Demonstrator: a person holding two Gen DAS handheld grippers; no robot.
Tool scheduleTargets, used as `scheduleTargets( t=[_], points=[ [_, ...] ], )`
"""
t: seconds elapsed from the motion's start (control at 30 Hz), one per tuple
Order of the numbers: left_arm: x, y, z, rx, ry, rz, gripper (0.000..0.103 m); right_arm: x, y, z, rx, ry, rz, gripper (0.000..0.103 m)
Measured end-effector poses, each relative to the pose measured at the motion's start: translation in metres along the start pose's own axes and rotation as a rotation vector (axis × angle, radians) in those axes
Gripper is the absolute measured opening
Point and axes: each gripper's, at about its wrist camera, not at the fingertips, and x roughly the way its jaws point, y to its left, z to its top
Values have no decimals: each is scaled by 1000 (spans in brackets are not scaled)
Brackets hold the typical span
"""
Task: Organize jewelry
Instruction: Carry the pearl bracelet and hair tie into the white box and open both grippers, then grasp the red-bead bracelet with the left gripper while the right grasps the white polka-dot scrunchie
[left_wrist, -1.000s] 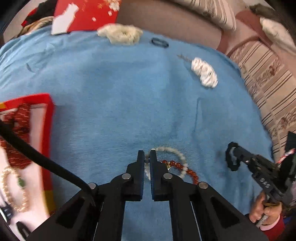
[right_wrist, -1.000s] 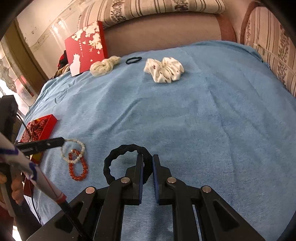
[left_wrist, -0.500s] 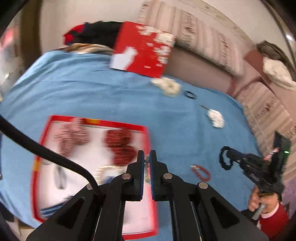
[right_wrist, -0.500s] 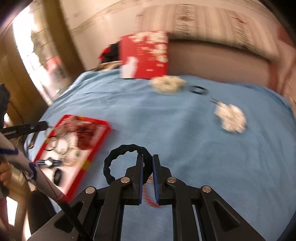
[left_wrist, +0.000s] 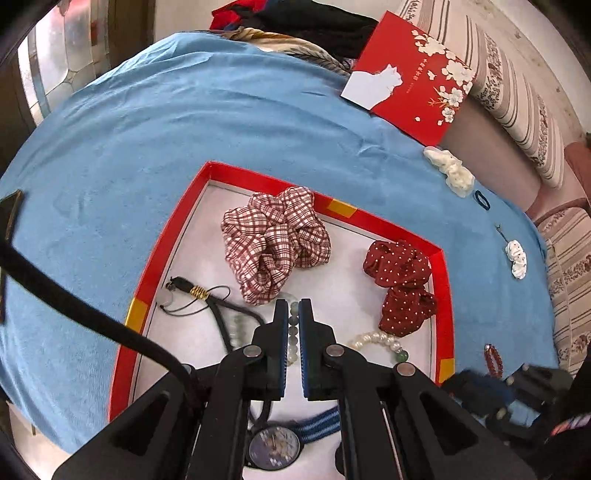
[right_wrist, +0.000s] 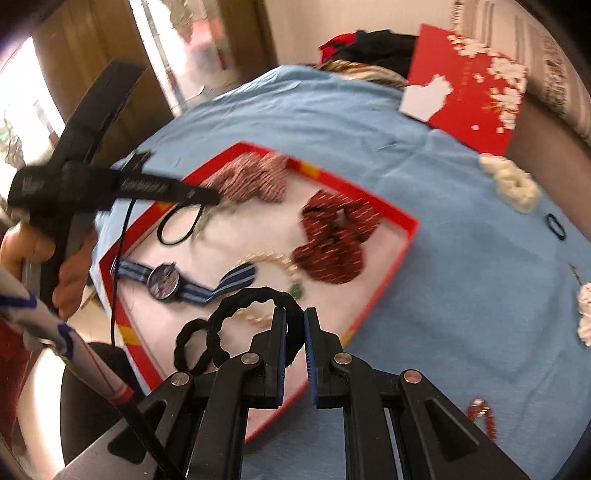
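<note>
Left wrist view: left gripper (left_wrist: 293, 325) moved from bed to above red tray (left_wrist: 162, 266), jaws nearly closed on bead bracelet (left_wrist: 293, 332); right gripper (right_wrist: 294, 325) likewise over tray, jaws pinching black hair tie (right_wrist: 255, 299). Both ready for drop-off.

Bedside surroundings, away from the sorting

A blue blanket (left_wrist: 155, 125) covers the bed across most of the frame. At the upper right a red card with white blossoms (left_wrist: 413, 77) leans on a striped cushion (left_wrist: 517, 107); dark clothes (left_wrist: 314, 26) are heaped at the top centre, a wooden door (right_wrist: 96, 85) at the upper left.
</note>
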Motion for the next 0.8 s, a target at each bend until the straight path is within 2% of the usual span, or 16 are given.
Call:
scheduleTargets(
  t=[0.13, 0.3, 0.37, 0.43, 0.5, 0.57, 0.63, 0.8],
  points=[
    [4, -7, 3, 39, -5, 13, 5, 12, 15, -5, -67, 34, -26, 10],
    [1, -12, 4, 31, -21, 4, 6, 17, 25, -11, -105, 53, -46, 11],
    [-6, -13, 3, 26, -29, -1, 10, 15, 28, -11, -111, 46, -51, 15],
    [-14, -14, 3, 20, -45, 2, 19, 9, 28, -10, -112, 30, -58, 27],
    [-25, -16, 2, 21, -70, 12, 22, -4, 25, -9, -106, -1, -67, 29],
    [-38, -21, 0, 25, -96, 13, 23, -20, 15, -9, -83, -31, -71, 31],
    [-52, -29, -3, 34, -124, 13, 27, -39, -1, -13, -48, -63, -84, 36],
    [-80, -66, -18, 108, -175, -31, 35, -85, -70, -40, 100, -100, -175, 38]
  ],
)
